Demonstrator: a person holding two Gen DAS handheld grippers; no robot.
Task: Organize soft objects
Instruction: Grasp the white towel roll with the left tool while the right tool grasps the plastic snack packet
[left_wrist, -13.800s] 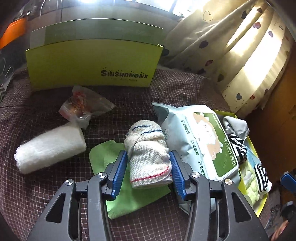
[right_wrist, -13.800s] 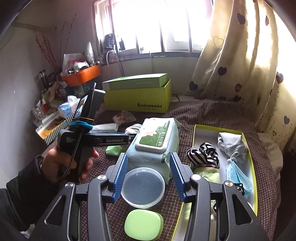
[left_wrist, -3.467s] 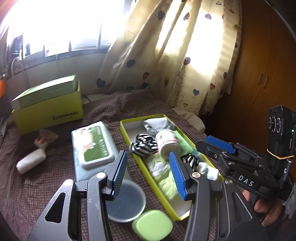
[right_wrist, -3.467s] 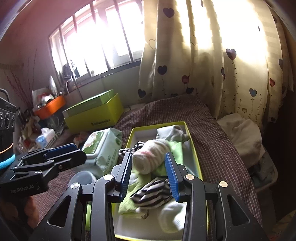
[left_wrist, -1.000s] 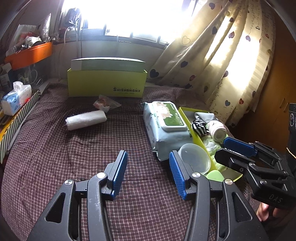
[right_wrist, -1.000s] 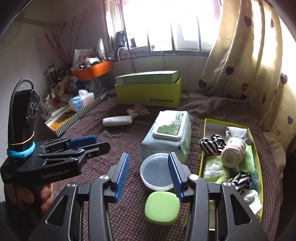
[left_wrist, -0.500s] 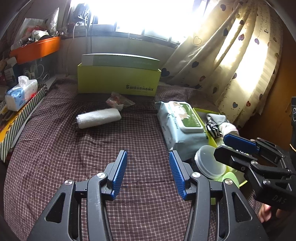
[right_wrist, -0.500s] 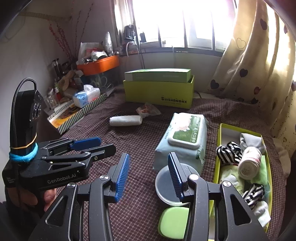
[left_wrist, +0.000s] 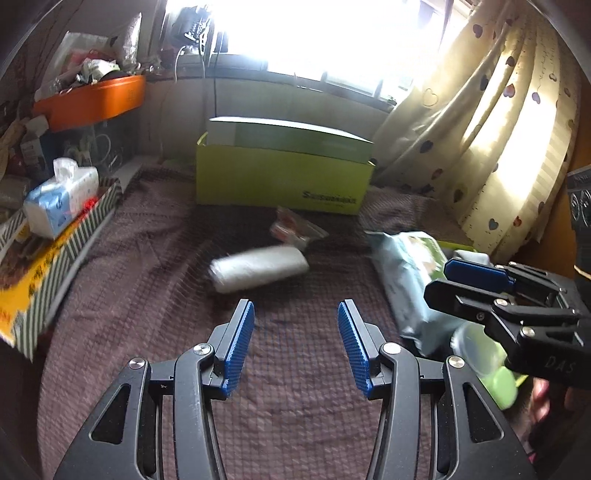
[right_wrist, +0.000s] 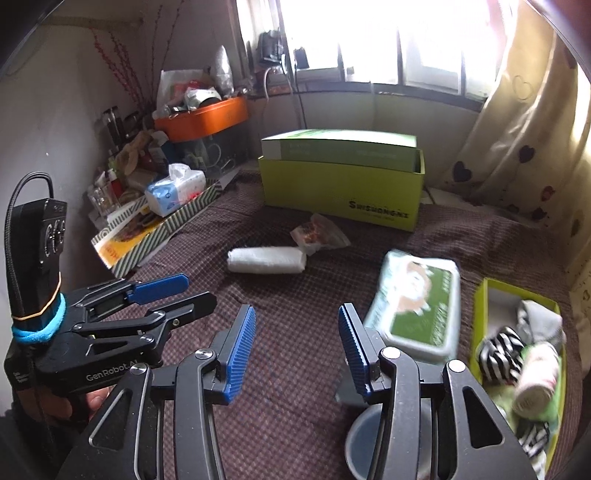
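A rolled white towel (left_wrist: 258, 268) lies on the checked bedspread just ahead of my open, empty left gripper (left_wrist: 295, 347); it also shows in the right wrist view (right_wrist: 266, 260). My right gripper (right_wrist: 297, 347) is open and empty above the bedspread; it also shows in the left wrist view (left_wrist: 476, 280). A yellow tray (right_wrist: 480, 299) at the right holds a striped sock (right_wrist: 502, 352), a rolled white sock (right_wrist: 535, 384), a grey sock (right_wrist: 541, 325) and green cloth.
A wet-wipes pack (right_wrist: 417, 299) lies left of the tray. A clear round lid (right_wrist: 369, 443) and a green case (left_wrist: 498, 384) lie near it. A crumpled wrapper (right_wrist: 319, 234), a green box (right_wrist: 343, 184), a tissue pack (right_wrist: 173, 188) and a striped tray (right_wrist: 155, 229) sit further back.
Both grippers have swung left and moved forward; the white towel is now closer and nearer the centre. The tray has slid toward the right edge. Both grippers stay open.
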